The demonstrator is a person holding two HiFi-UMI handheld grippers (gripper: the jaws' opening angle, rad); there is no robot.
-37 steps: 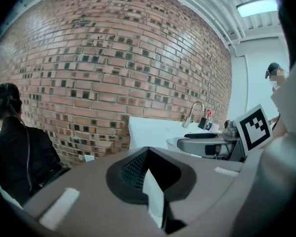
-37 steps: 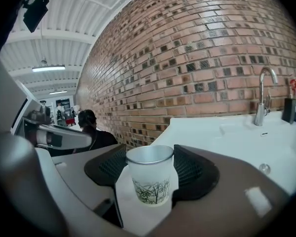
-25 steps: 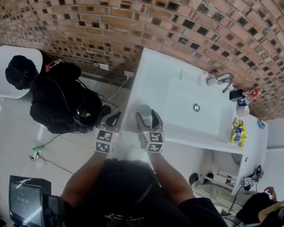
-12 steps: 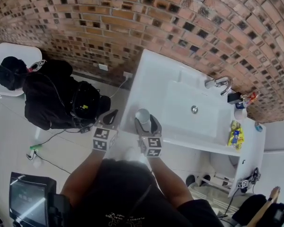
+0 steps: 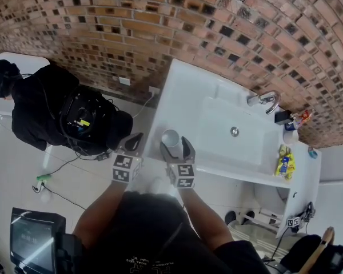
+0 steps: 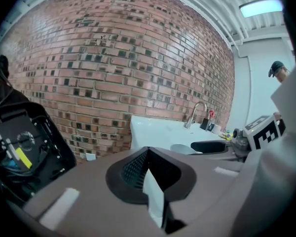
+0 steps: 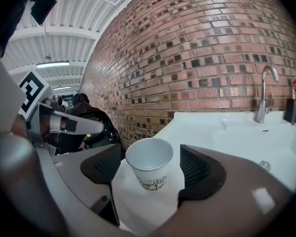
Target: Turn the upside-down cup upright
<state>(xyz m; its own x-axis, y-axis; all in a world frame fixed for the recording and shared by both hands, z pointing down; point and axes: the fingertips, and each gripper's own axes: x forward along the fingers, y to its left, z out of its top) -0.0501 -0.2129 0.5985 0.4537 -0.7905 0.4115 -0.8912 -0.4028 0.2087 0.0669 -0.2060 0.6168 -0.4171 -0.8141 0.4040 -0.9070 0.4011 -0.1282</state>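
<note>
A white paper cup with a small printed pattern stands upright, mouth up, on the white counter near its left front corner. My right gripper has its jaws on either side of the cup; they are opening, and a gap shows between each pad and the cup wall. From the head view the cup shows its open rim between the right gripper's fingers. My left gripper hangs off the counter's left edge, shut and with nothing in it; its pads meet at the tips.
A sink basin with a chrome faucet takes up the counter's middle. Small bottles and a yellow packet sit at its right end. The brick wall runs behind. A person in black with a backpack is at the left.
The right gripper's jaws have widened away from the cup, whose open rim now shows more plainly. The left gripper has stayed where it was. The person in black has shifted left.
</note>
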